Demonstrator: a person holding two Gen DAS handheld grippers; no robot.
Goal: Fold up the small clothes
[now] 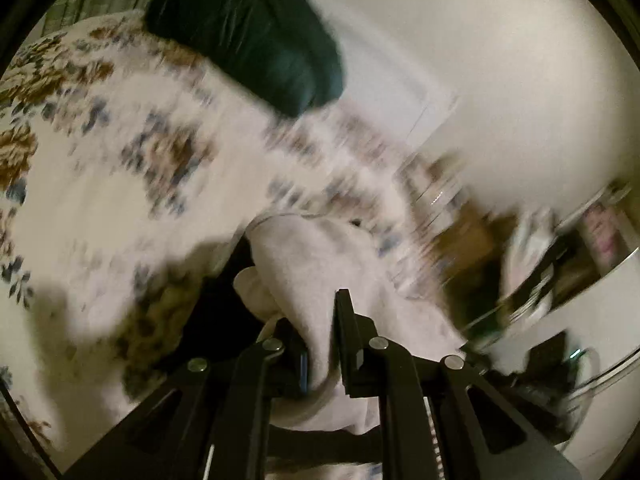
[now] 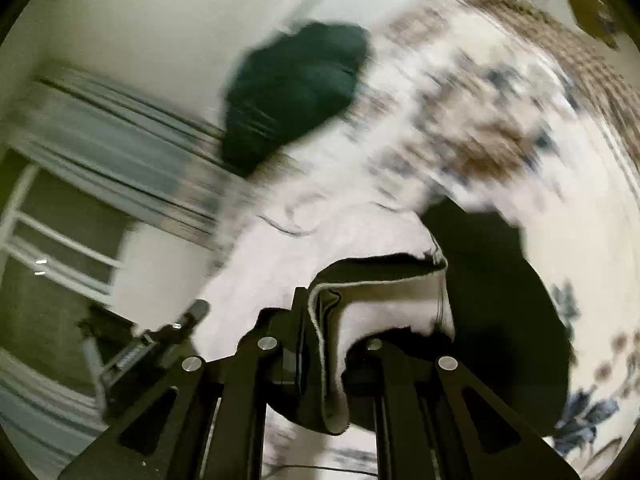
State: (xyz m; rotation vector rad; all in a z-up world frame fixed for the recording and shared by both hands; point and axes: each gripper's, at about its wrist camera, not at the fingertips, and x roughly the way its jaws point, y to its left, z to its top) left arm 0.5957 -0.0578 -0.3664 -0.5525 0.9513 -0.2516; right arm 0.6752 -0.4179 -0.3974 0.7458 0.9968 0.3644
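Observation:
Both views are blurred by motion. My left gripper is shut on a pale grey garment, which bunches up between the black fingers and hangs over the flowered bedsheet. My right gripper is shut on the same pale garment's hemmed edge, whose dark inner side folds over the right finger. A dark green garment lies crumpled at the far edge of the bed; it also shows in the right wrist view.
The bed's flowered sheet fills most of both views. White walls stand behind it. A cluttered shelf or table is at the right in the left view. A window and radiator-like bars are at the left in the right view.

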